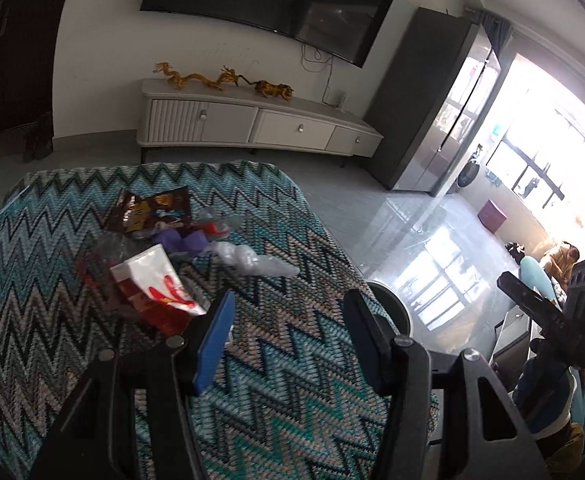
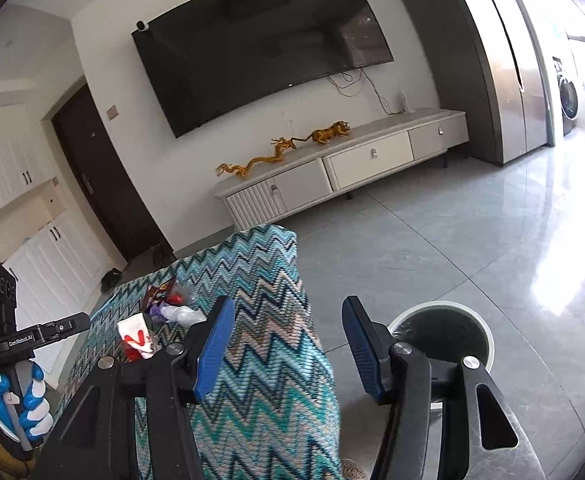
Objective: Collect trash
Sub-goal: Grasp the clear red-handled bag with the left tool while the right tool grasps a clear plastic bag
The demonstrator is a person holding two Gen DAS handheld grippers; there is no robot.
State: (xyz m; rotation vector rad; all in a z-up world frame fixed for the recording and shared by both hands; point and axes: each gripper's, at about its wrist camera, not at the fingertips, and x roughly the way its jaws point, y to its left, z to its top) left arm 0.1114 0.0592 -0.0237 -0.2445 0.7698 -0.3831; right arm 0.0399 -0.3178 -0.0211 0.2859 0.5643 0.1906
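A pile of trash lies on the zigzag-patterned table cover (image 1: 292, 380): a white and red wrapper (image 1: 156, 284), a brown snack bag (image 1: 152, 208), a purple scrap (image 1: 182, 240) and crumpled clear plastic (image 1: 252, 262). My left gripper (image 1: 288, 320) is open and empty, just right of and nearer than the wrapper. My right gripper (image 2: 288, 324) is open and empty over the cover's right edge, with the wrapper (image 2: 136, 336) to its left. A white-rimmed round bin (image 2: 444, 336) stands on the floor right of the table; its rim shows in the left wrist view (image 1: 392, 304).
A low white TV cabinet (image 1: 252, 120) with golden figurines stands at the far wall under a wall-mounted TV (image 1: 268, 4). A tall grey cabinet (image 1: 432, 100) stands to the right. Glossy tiled floor (image 2: 472, 240) surrounds the table. The left gripper's handle in a gloved hand (image 2: 16, 396) shows at far left.
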